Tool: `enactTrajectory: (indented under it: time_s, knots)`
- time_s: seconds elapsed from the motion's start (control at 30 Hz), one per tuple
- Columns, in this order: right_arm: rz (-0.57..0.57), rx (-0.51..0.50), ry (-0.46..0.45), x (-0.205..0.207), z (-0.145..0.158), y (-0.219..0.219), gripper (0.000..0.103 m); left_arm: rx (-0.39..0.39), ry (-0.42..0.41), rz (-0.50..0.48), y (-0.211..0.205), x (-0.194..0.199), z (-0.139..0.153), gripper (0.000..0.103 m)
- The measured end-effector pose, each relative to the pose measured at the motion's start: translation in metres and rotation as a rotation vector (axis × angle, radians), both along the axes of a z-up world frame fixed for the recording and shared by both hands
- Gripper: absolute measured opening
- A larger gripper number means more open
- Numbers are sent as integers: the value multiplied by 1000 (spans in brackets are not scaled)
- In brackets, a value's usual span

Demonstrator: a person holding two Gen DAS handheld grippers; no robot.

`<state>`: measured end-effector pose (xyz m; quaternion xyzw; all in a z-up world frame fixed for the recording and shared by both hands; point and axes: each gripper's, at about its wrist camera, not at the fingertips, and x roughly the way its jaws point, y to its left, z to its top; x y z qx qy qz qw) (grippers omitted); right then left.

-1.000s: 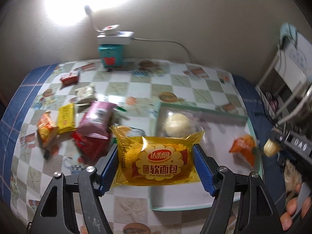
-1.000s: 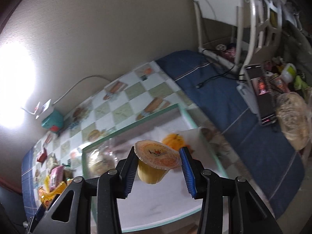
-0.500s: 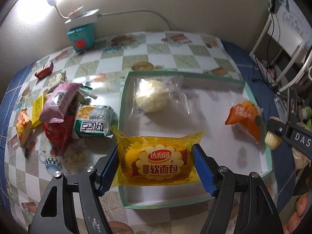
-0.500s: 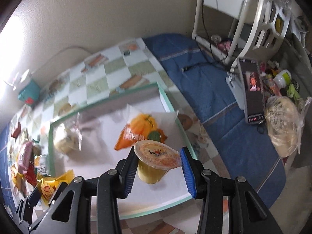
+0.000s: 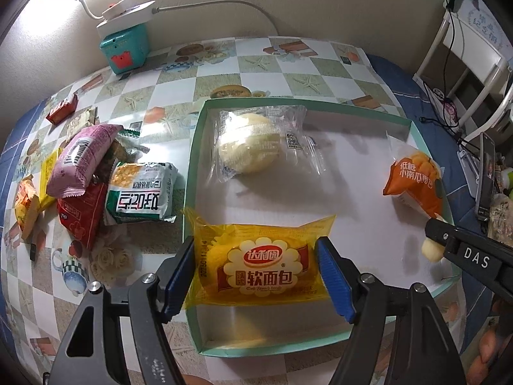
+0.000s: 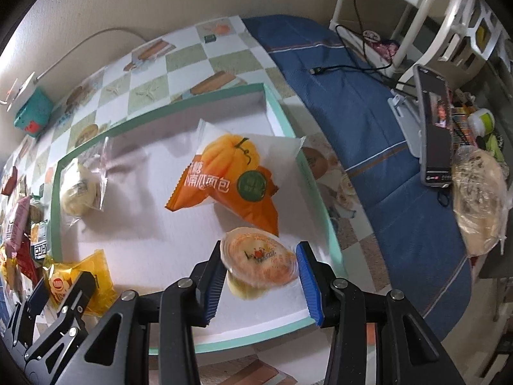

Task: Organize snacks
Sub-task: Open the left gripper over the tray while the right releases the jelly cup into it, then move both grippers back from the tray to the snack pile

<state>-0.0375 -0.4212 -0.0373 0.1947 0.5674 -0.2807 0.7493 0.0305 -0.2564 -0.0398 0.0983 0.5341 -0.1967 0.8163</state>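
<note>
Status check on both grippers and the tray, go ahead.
Left gripper shut on yellow bread packet, over the tray. Right gripper shut on jelly cup, over the tray's near right corner. Orange pumpkin-bread packet lies just beyond the cup.

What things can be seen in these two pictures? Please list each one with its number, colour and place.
tray: 1, white with green rim, on the table
clear-wrapped bun: 1, pale yellow, in the tray's far left part
pumpkin bread packet: 1, orange and white, in the tray's right part
yellow bread packet: 1, yellow, over the tray's near left corner
jelly cup: 1, orange lid, over the tray's near right part
loose snack packets: several, pink, red, green-white, yellow, piled left of the tray
teal box: 1, teal, at the wall
phone: 1, dark, right of the table
tablecloth: 1, checked, under all
left gripper: black with blue pads, shut on the yellow bread packet
right gripper: black with blue pads, shut on the jelly cup
</note>
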Motion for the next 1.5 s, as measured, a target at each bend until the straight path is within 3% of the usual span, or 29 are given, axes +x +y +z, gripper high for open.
enactTrajectory:
  time_s: [0.3, 0.37, 0.43, 0.63, 0.77, 0.9, 0.97, 1.07, 1.13, 1.2, 1.5]
  knots:
    - [29, 30, 35, 5, -11, -1, 47, 1, -23, -9, -4, 2, -2, 75]
    - [40, 38, 48, 7, -15, -1, 49, -9, -22, -4, -4, 3, -2, 75]
    - [43, 39, 51, 8, -17, -1, 59, -16, -23, -3, -4, 4, -3, 75]
    - [48, 45, 24, 9, -14, 0, 63, -21, 0, -5, -6, 4, -5, 76]
    - [60, 39, 2, 11, -7, 5, 73, -35, -16, -12, -9, 1, -2, 91]
    - [71, 29, -28, 12, 4, 10, 75, -44, -35, -12, -8, 1, 4, 92]
    - [80, 26, -45, 12, 11, 12, 77, -59, -36, 5, -6, 2, 6, 101]
    - [78, 14, -62, 10, 17, 12, 81, -66, -35, 21, -2, 4, 11, 102]
    - [68, 2, -70, 8, 20, 10, 96, -61, -44, 42, 1, 5, 14, 102]
    - [60, -8, -78, 7, 23, 9, 102, -44, -57, 83, 7, 7, 19, 102]
    - [76, -37, -92, 9, 27, 15, 103, -40, -103, 222, 41, 19, 40, 102]
